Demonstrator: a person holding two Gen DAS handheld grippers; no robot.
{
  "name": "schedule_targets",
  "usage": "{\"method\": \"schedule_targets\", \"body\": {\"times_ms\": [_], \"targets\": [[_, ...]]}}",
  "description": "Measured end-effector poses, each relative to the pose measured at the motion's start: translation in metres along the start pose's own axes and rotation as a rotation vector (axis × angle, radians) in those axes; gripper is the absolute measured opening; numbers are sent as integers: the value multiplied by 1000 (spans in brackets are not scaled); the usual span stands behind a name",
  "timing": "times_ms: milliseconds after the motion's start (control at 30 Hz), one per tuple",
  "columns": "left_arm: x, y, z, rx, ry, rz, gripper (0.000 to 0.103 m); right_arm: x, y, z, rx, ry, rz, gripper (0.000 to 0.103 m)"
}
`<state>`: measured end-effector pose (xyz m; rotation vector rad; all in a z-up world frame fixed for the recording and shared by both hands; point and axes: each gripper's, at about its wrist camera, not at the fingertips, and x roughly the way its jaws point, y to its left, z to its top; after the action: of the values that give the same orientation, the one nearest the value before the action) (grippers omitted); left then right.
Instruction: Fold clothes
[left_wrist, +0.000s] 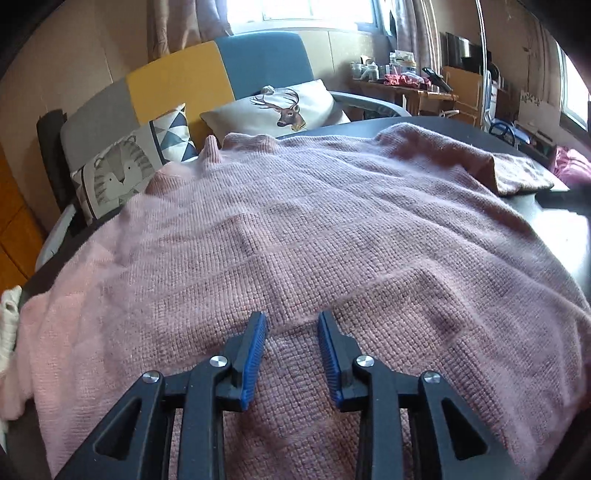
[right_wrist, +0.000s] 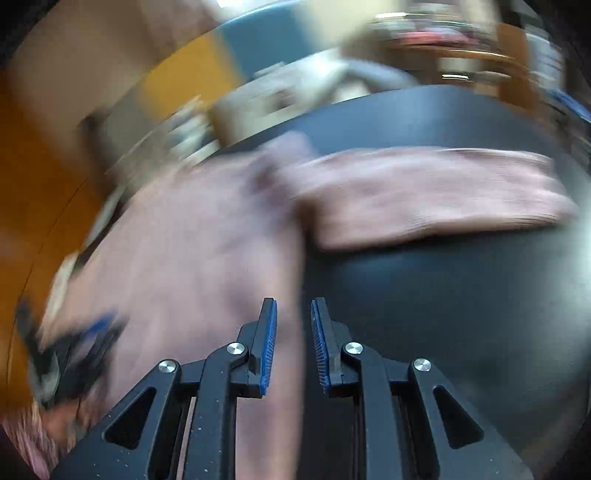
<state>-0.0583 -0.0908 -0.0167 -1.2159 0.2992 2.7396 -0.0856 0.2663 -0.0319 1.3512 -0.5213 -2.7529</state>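
1. The left gripper is held low over the pink knit sweater, pointed toward the deer cushion.
2. The right gripper is seen in a blurred view, aimed along the sweater's edge on the black table.
3. No writing can be read.
4. Both claws are parted, nothing gripped; the sweater is spread across the table.

1. Ahead of my left gripper's fingers, I see the pink sweater: coarse, fuzzy knit.
2. My finger pads look like ridged blue rubber on matt black plastic, with shiny metal pins.
3. Beyond my right gripper's fingers, the table looks smooth, dark, faintly sheened.
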Motion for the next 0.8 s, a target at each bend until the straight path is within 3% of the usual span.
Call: {"method": "schedule_targets", "body": {"times_ms": [33,100,167,400,467,533,567,600,700,800], "targets": [[0,2,-1,-7,0,-8,30,-1,-21,12,54,-38,-78,36],[0,4,-2,-20,-1,-24,30,3,-58,31,149,-57,-177,59],[-1,5,-4,-27,-3,-31,30,9,-90,44,240,-57,-231,59],[0,-1,-2,-5,-10,-1,31,23,-152,50,595,-127,-141,59],[1,-1,-2,-7,-11,-3,31,29,-154,55,603,-136,-172,59],[1,-1,-2,-10,-11,-6,31,35,-149,63,566,-134,-224,46],[1,0,-2,-11,-11,-8,31,39,-148,66,549,-120,-233,16],[1,0,-2,-13,-11,-9,31,43,-150,68,548,-105,-221,8],[2,1,-2,-17,-11,-14,31,43,-161,76,533,-109,-186,6],[2,2,-1,-22,-11,-18,31,31,-163,89,458,-162,-227,5]]}}
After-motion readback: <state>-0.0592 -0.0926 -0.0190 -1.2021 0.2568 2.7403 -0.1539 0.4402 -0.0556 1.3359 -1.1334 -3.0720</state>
